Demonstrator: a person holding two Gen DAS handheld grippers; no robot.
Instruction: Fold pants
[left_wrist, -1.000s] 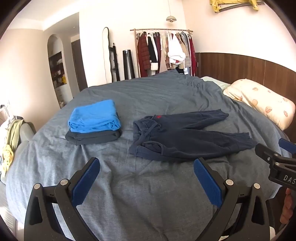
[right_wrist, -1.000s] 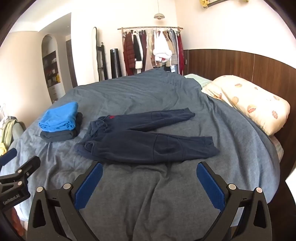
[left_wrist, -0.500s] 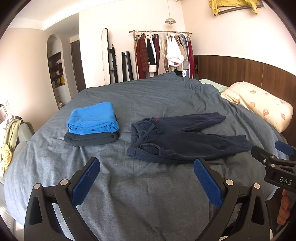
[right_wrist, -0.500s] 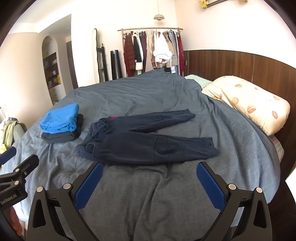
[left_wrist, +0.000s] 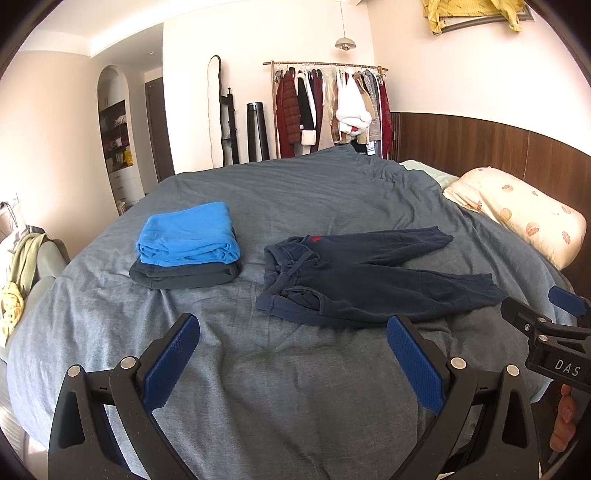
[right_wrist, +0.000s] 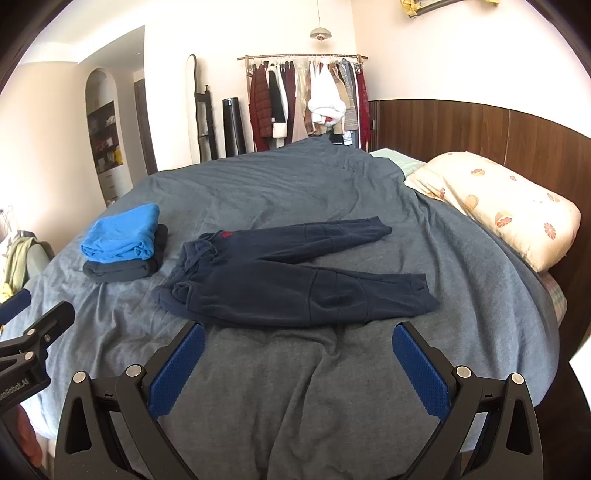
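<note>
Navy sweatpants (right_wrist: 288, 280) lie spread flat on the grey bed (right_wrist: 332, 387), legs splayed toward the pillow (right_wrist: 495, 206), as the left gripper (left_wrist: 291, 354) and right gripper (right_wrist: 297, 360) hover short of them, jaws spread, apparently readying a first fold.

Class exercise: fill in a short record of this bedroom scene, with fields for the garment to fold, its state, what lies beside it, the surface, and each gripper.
garment: navy pants
state: spread flat, unfolded, legs apart and pointing toward the pillow
beside it: folded stack, blue piece on top of a dark one, by the waistband end
surface: grey duvet on the bed
left gripper: open, above the duvet, holding nothing
right gripper: open, short of the pants, holding nothing
</note>
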